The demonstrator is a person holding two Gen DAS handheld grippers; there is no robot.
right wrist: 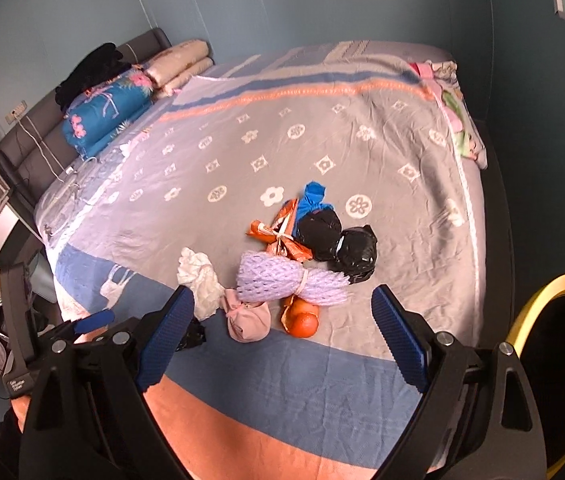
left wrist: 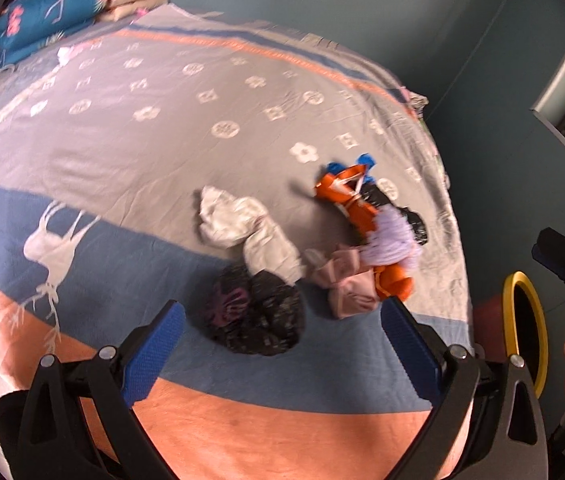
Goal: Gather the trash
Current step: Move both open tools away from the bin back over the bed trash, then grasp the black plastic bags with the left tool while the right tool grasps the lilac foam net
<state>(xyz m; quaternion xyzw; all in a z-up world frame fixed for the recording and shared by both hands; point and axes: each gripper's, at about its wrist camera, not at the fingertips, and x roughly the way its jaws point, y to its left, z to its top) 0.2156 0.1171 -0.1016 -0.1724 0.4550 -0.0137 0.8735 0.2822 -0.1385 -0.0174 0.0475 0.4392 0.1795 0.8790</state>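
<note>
Gaping wide, w/ nothing between the pads, L gripper is being held over the bed's near edge; R gripper is being kept equally wide. Trash is being seen piled mid-bedspread: black crumpled bag nearest L fingers, white wad, pink bundle, lilac foam net, orange bag. Yellow-rimmed bin is being seen at right, beside the bed.

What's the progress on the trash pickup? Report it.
Nothing looks collected yet. The trash pile lies on the bed: black bags, purple foam netting, a pink bundle, white paper. Both the left hand-held gripper and right hand-held gripper hover open and hold nothing. The yellow-rimmed bin waits beside the bed; everything remains.
</note>
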